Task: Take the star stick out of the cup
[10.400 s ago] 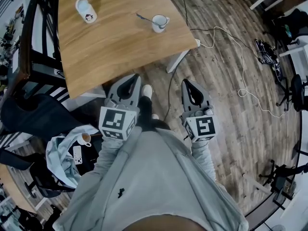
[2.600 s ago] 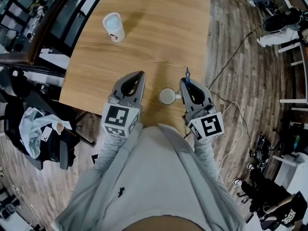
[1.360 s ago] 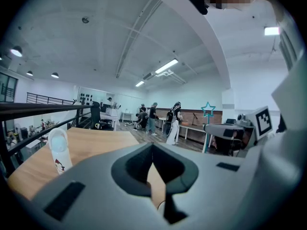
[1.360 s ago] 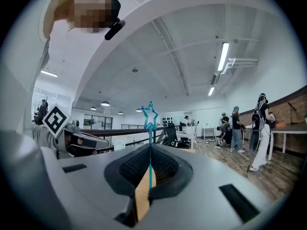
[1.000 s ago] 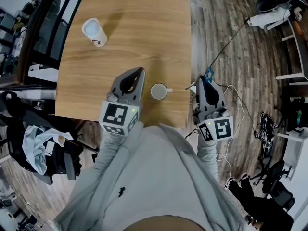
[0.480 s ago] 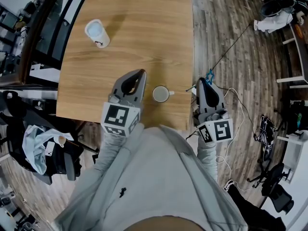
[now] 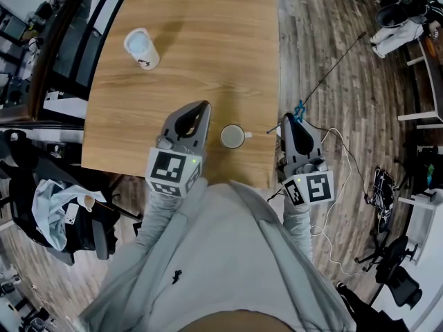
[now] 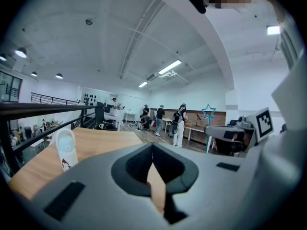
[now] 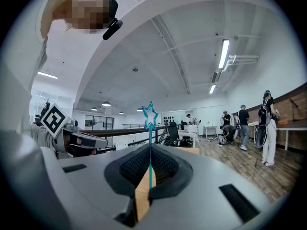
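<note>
Star stick (image 9: 150,128), a thin teal rod topped with an open outlined star, stands upright, pinched between the closed jaws of the right gripper (image 7: 291,121), with the star above the jaw tips. This gripper hangs just off the edge of the light wooden tabletop (image 7: 208,40). To its left a small white ceramic cup (image 7: 232,136) sits on the tabletop. Beyond the cup, the left gripper (image 7: 201,108) has its jaws together on nothing. Far ahead-left stands a white bottle (image 7: 142,48).

Table (image 7: 208,47) matt wood grain; cup (image 7: 232,136) glossy wht; star stick (image 9: 150,146) smooth plastic.
</note>
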The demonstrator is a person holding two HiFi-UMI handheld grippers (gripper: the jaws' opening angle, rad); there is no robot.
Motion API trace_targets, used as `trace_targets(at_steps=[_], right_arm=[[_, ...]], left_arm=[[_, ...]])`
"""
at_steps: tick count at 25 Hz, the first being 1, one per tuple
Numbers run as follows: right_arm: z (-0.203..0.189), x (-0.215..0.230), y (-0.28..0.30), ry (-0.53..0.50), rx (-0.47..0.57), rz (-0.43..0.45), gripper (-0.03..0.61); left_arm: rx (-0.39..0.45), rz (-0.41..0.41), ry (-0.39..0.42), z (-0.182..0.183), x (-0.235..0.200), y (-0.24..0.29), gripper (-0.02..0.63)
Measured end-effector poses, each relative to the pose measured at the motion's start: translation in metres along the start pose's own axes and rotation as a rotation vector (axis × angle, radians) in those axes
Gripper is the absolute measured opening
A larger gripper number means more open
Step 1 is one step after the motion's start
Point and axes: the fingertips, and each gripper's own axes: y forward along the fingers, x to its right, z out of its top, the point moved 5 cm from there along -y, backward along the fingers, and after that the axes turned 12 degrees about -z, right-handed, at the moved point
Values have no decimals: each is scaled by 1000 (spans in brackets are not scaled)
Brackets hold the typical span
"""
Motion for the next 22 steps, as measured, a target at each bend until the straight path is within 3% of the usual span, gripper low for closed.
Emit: trace_targets(at_steps=[22], right_arm=[[-1,-8,2,5,-11,13,18]], left_arm=[[-4,11,-6,-4,-4,-6,20]])
